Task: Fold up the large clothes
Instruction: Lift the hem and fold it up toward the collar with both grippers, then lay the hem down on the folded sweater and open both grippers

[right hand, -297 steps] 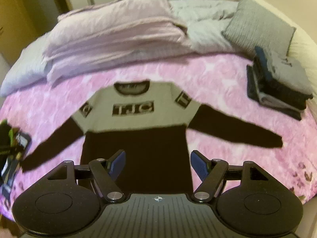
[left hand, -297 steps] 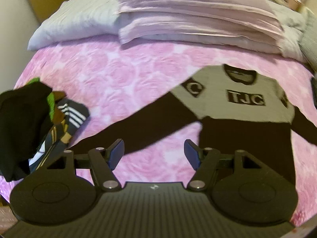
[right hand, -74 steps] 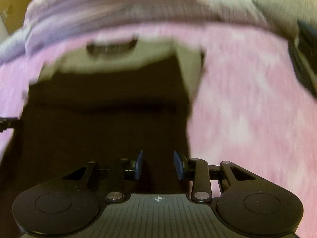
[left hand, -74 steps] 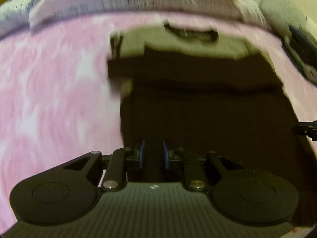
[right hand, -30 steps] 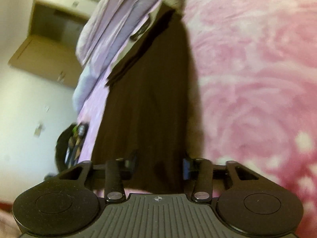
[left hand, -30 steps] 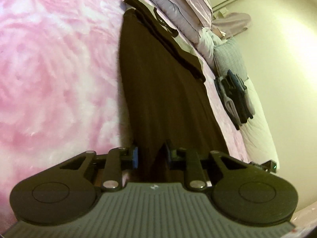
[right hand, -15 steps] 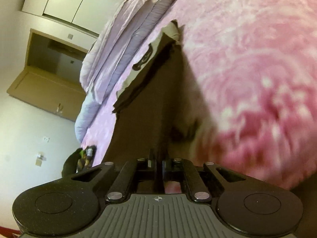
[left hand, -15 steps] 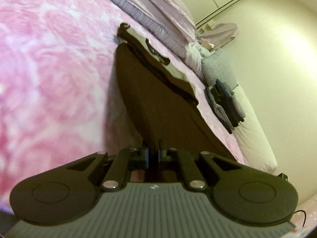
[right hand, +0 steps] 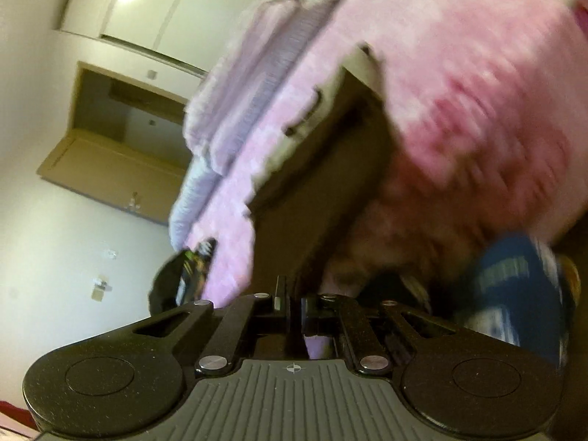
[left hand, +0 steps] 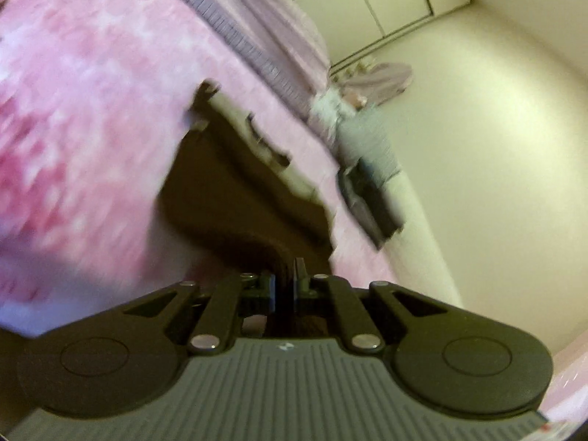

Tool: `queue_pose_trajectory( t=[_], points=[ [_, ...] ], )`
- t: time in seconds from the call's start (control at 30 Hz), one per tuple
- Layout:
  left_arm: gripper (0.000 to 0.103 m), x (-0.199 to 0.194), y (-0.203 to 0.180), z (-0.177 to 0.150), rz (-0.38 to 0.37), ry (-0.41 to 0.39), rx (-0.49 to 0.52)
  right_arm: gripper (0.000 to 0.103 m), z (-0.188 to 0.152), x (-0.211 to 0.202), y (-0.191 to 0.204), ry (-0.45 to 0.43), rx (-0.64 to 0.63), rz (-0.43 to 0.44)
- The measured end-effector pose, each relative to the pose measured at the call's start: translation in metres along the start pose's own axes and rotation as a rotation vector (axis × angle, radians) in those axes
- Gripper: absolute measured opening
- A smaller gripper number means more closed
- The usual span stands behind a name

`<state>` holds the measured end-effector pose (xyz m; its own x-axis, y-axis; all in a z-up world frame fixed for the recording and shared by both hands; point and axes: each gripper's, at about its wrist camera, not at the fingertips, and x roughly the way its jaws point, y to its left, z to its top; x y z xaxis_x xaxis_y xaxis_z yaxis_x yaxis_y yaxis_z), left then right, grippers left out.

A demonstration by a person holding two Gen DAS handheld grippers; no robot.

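Slippage worries us most: our left gripper (left hand: pixel 283 284) and right gripper (right hand: pixel 290 307) are each pinched tight on the bottom hem of the dark brown and grey knit sweater (left hand: pixel 235 198), its collar end lying on the pink rose-patterned bedspread (left hand: pixel 73 128). Uneven hands could skew the fold; a thin bite could drop the hem.

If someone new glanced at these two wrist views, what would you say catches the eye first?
The dark sweater stands out, running up the middle of the pink rose-patterned bedspread. Its near hem is pinched in both the left gripper and the right gripper, jaws shut on the fabric. Beyond it lie folded lilac bedding and, at the bed's far edge in the left view, a stack of folded dark clothes.
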<state>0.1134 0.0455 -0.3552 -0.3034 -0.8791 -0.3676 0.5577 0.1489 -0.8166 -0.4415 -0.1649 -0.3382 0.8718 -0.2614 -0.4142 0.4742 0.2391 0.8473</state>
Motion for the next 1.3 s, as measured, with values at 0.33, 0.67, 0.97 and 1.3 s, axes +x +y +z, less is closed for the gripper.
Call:
queue_pose_trajectory(
  t=[0.33, 0.67, 0.97, 1.3],
  points=[
    [0.013, 0.180, -0.011, 0.194, 0.072, -0.014, -0.015, 0.006, 0.203, 0.158, 0.030, -0.093, -0.036, -0.040],
    [0.033, 0.279, 0.031, 0.234, 0.377, 0.078, 0.177, 0.055, 0.252, 0.261, -0.033, -0.076, -0.274, -0.272],
    [0.004, 0.340, 0.033, 0.228, 0.430, 0.156, 0.449, 0.004, 0.245, 0.340, -0.049, 0.010, -0.556, -0.400],
    [0.007, 0.370, 0.038, 0.224, 0.532, 0.072, 0.604, 0.001, 0.255, 0.348, -0.064, -0.084, -0.614, -0.522]
  ],
)
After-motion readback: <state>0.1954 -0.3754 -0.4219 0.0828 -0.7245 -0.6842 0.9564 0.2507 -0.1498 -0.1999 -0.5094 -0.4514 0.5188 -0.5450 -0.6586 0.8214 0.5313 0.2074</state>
